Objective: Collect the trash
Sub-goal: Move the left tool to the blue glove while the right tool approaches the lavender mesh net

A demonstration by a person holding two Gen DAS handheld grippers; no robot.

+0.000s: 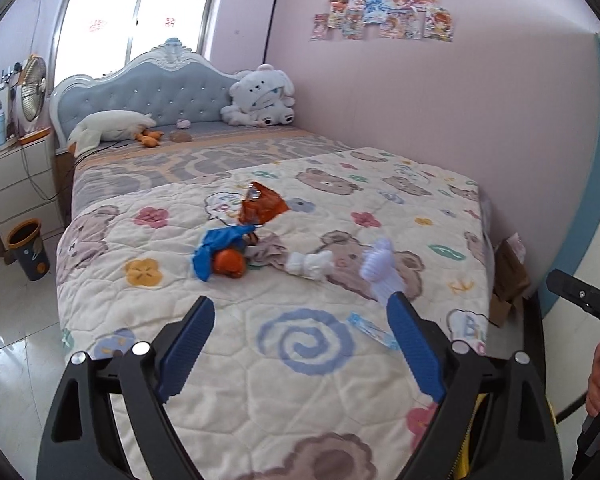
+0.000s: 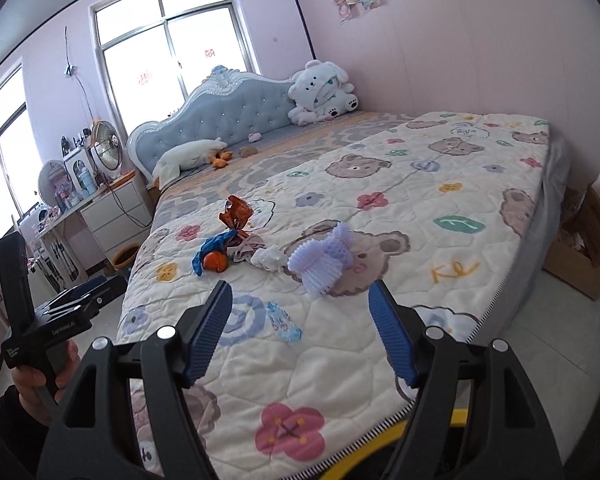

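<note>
Both grippers hang over the foot end of the bed (image 1: 440,176), jaws spread wide with nothing between them. Left gripper (image 1: 300,306) and right gripper (image 2: 300,292) both point at the bear-print quilt (image 2: 440,216).

The trash sits in a loose cluster ahead of the jaws, mid-quilt. Farthest off is an orange snack wrapper (image 1: 260,204), crumpled and partly standing. Nearer, a blue wrapper (image 1: 216,246) lies against an orange round thing (image 1: 229,264), could be a mandarin or its peel, can't tell. Next to that is a greyish rag-like lump (image 2: 246,250), then a white crumpled wad (image 1: 310,264). A white foam fruit net (image 2: 320,260) lies nearest the right gripper, just beyond its jaws; in the left view its lower end is cut off behind the right-hand jaw. A small pale blue packet (image 2: 282,322) lies flat, closest of all, just off the left-hand jaw in the right view.

Nothing blocks the way to the pile, just open quilt.

Off to the left on the floor, a dark bin with an orange rim (image 1: 30,250) stands beside the white nightstand (image 1: 16,188). A cardboard box (image 2: 584,248) stands off the bed's right side, contents hard to make out. A white plush bear (image 1: 260,96) sits by the headboard (image 1: 148,92).
</note>
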